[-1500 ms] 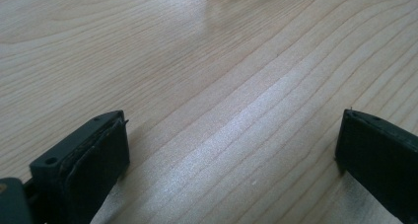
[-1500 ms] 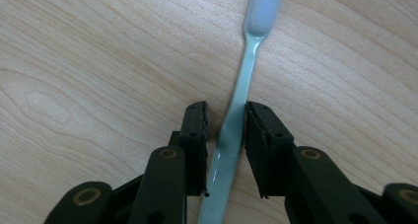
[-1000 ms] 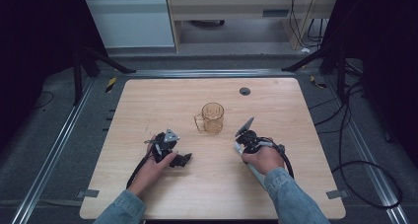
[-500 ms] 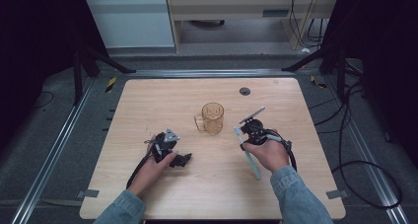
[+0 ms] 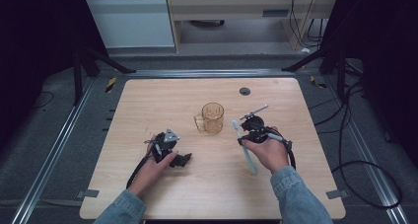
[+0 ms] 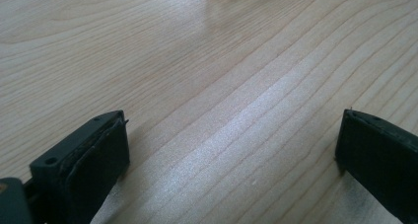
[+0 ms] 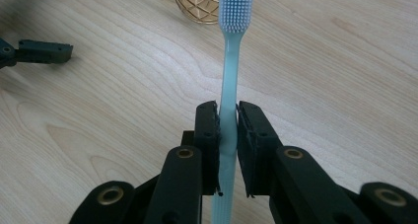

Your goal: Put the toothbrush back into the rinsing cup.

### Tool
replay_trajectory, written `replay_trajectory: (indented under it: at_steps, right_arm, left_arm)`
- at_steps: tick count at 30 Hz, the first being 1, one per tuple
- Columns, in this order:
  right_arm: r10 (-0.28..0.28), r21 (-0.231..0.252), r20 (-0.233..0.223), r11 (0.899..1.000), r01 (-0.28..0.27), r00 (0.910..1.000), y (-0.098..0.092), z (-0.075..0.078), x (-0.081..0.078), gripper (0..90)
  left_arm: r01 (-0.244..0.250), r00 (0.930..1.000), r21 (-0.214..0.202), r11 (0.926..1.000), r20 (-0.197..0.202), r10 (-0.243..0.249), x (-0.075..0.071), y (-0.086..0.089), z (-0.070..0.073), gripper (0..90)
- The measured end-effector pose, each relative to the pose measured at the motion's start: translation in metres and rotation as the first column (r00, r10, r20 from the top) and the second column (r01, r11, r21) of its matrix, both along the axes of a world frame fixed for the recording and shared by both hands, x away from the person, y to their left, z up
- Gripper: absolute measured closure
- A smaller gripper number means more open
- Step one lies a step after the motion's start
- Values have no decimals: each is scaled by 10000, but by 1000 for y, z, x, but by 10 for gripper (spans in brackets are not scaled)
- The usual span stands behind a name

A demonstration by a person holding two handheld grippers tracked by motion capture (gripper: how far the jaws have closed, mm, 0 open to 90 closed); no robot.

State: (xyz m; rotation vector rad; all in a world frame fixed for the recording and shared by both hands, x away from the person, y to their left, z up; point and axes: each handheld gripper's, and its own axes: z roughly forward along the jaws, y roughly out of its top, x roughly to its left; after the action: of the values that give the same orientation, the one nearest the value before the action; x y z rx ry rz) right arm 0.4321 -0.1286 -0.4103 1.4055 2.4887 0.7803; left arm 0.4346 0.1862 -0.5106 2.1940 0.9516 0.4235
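A light-blue toothbrush [image 5: 245, 150] hangs above the wooden table [image 5: 162, 100], held mid-handle by my right gripper [image 5: 245, 139], which is shut on it. In the right gripper view the toothbrush [image 7: 230, 61] runs up between the jaws of the right gripper [image 7: 227, 130], its bristle head pointing toward an amber glass mug [image 7: 194, 4]. That mug [image 5: 212, 118] stands near the table's middle, just left of the brush head. My left gripper [image 5: 182, 160] rests on the table at the front left. Its pads [image 6: 98, 155] stand wide apart over bare wood, open with nothing between them.
A small black round grommet [image 5: 245, 91] sits in the tabletop behind the mug. Pale cabinets [image 5: 133, 21] stand beyond the far edge. Black cables [image 5: 355, 160] lie on the floor to the right. One jaw of the left gripper [image 7: 44, 51] shows in the right gripper view.
My right gripper has risen off the table with the toothbrush in it and shifted slightly right. The left gripper and the mug have stayed where they were.
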Motion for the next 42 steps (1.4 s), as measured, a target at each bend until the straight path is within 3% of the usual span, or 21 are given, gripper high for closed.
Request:
replay_trajectory:
  at_steps: [17, 27, 34, 42]
  right_arm:
    - [178, 165, 195, 9997, -181, 9997, 6, 11, -1, 795]
    - [376, 717, 851, 9965, -438, 9957, 15, 19, -5, 795]
    - [659, 1268, 1697, 9880, -881, 9833, 27, 27, -10, 794]
    - [830, 1545, 2262, 9807, -1199, 9705, 41, 26, -11, 794]
  left_arm:
    - [12, 10000, 21, 10000, 10, -12, 0, 0, 0, 0]
    - [11, 10000, 17, 10000, 11, -11, 0, 0, 0, 0]
    - [18, 10000, 9, 10000, 2, -18, 0, 0, 0, 0]
    - [19, 10000, 3, 10000, 2, -19, 0, 0, 0, 0]
